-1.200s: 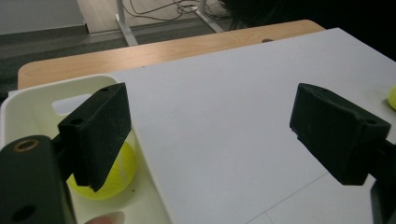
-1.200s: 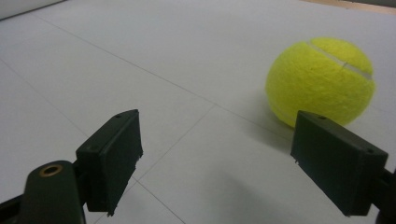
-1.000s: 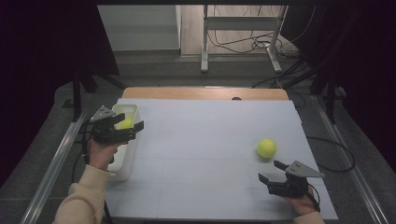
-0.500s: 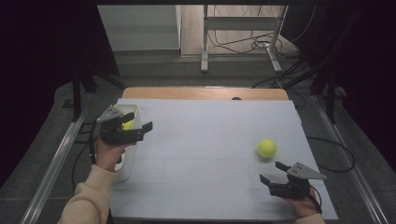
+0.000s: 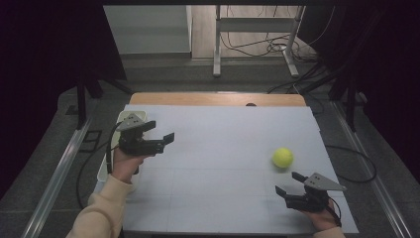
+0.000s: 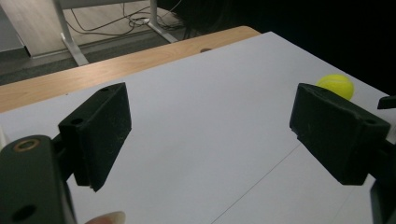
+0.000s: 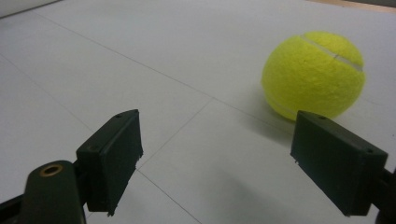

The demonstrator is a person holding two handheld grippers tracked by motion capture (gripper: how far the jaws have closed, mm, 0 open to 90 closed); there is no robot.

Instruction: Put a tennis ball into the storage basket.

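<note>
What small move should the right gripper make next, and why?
Probably ease the right gripper forward toward the yellow felt tennis ball. Its jaws stand open and empty, and the ball rests just ahead on the white table sheet, slightly to one side.

Lower left of the high view: a cream long sleeve [image 5: 101,210] covers the forearm. Each hand carries a black two-jaw gripper, left gripper [image 5: 157,138] and right gripper [image 5: 289,184], topped by a grey three-cornered plate [image 5: 130,121]. Blocky black jaws bear small screw holes; a brass-ringed hole [image 7: 51,170] marks the body. A black cable [image 5: 110,144] trails.
</note>
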